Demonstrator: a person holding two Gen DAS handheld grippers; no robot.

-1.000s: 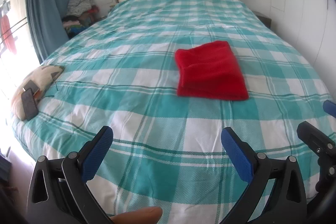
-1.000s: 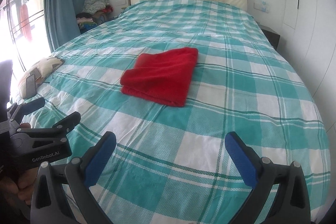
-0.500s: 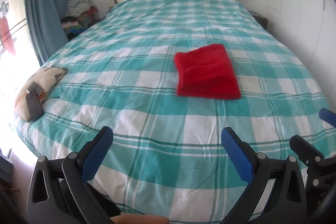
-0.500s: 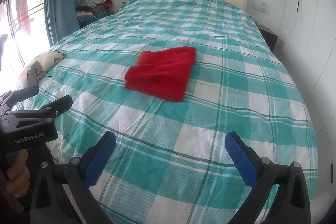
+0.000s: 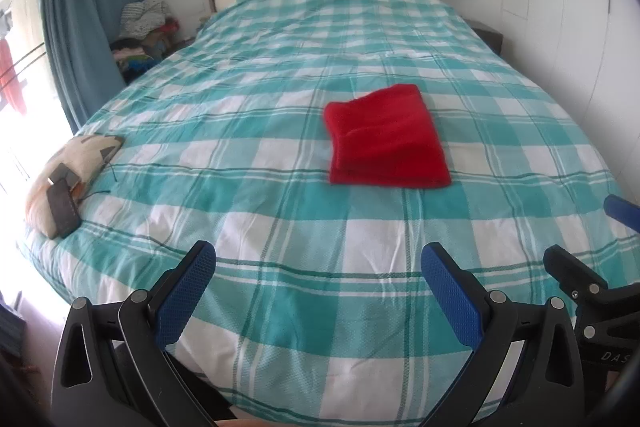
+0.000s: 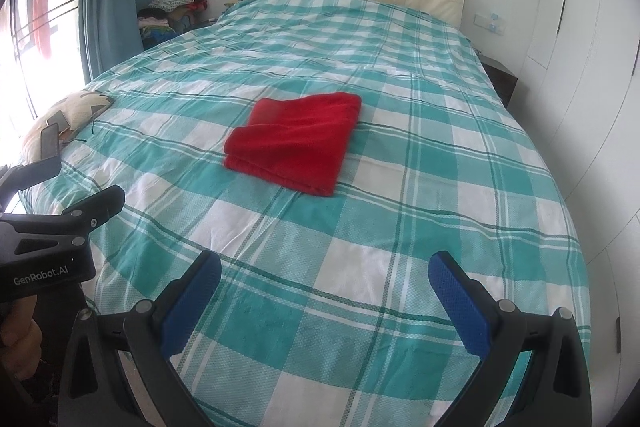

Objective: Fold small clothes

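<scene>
A red cloth [image 5: 386,137] lies folded into a neat rectangle in the middle of the bed; it also shows in the right wrist view [image 6: 296,143]. My left gripper [image 5: 318,293] is open and empty, held back over the foot of the bed, well short of the cloth. My right gripper [image 6: 324,301] is open and empty too, also near the foot edge. Each gripper's body shows at the side of the other's view.
The bed [image 5: 280,227] has a teal and white checked cover. A patterned cushion [image 5: 76,163] with a dark phone [image 5: 62,209] on it lies at the left edge. A clothes pile [image 5: 144,31] and blue curtain [image 5: 88,7] stand left; white wardrobes stand right.
Both grippers have drawn back from the bed and risen; the red cloth looks smaller and farther away. The cloth has not moved. Both stay open.
</scene>
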